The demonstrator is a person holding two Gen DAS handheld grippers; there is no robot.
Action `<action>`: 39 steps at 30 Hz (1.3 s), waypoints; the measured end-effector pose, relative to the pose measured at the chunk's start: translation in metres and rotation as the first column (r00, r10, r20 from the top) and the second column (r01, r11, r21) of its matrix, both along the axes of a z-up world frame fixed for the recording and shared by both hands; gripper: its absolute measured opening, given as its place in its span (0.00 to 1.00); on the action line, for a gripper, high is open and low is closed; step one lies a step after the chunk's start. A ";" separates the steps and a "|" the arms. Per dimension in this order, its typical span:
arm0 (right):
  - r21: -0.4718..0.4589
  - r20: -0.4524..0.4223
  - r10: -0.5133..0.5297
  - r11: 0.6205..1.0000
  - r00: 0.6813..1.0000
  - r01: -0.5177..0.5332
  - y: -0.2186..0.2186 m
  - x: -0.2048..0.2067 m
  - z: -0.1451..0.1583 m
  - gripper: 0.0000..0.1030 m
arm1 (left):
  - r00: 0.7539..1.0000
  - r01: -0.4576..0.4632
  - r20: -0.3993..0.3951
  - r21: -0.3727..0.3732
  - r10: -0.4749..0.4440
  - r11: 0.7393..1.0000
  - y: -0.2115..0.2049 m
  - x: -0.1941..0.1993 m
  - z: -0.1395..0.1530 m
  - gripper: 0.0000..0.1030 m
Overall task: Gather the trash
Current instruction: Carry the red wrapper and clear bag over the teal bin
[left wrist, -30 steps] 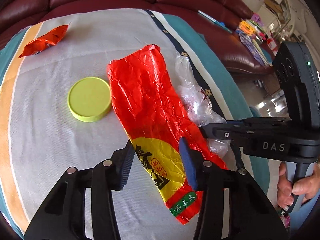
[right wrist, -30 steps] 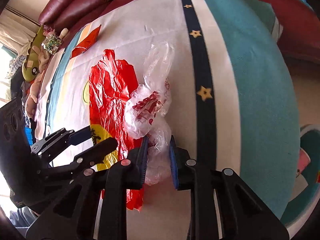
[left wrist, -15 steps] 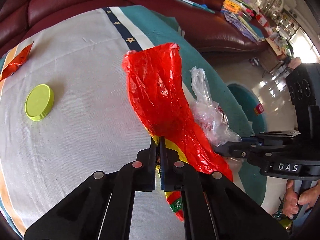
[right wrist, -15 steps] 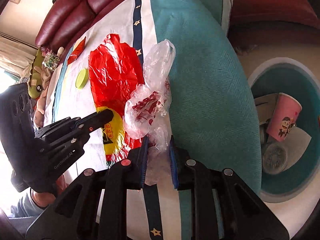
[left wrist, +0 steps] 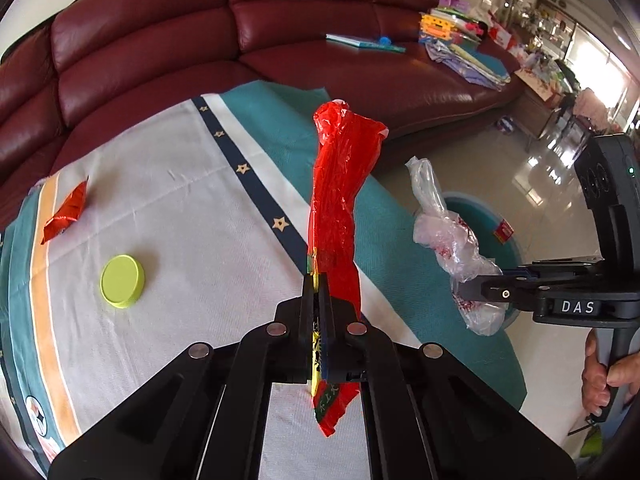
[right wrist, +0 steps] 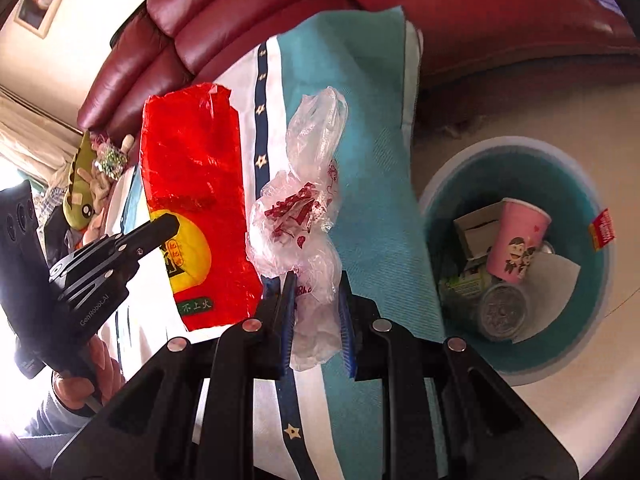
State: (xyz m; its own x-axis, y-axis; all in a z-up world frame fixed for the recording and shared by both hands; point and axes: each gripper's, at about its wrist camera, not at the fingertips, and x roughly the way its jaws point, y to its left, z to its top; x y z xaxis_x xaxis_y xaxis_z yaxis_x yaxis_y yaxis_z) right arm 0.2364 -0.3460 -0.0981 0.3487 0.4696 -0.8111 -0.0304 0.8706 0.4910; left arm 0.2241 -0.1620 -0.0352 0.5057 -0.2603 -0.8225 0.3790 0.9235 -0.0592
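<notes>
Red snack wrapper point(left wrist: 335, 216) hangs pinched tight in my left gripper point(left wrist: 320, 312) above the table point(left wrist: 192, 208), while my right gripper point(right wrist: 316, 312) clamps the clear plastic bag point(right wrist: 304, 224) just beside it, near the teal trash bin point(right wrist: 584, 184) on the floor.

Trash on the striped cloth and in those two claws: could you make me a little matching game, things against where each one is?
Things:
1. red wrapper
2. clear plastic bag
3. green lid
4. pink cup

Places:
A. lying on the cloth
B. inside the teal bin
C. pinched in the left claw
D. pinched in the right claw

Pairs: 1-C, 2-D, 3-A, 4-B
</notes>
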 end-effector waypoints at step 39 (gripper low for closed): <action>-0.119 -0.048 -0.333 0.938 0.942 0.325 -0.184 -0.044 -0.009 0.18 | 0.932 0.315 -0.165 -0.067 -0.322 0.947 -0.232 0.030 -0.075 0.04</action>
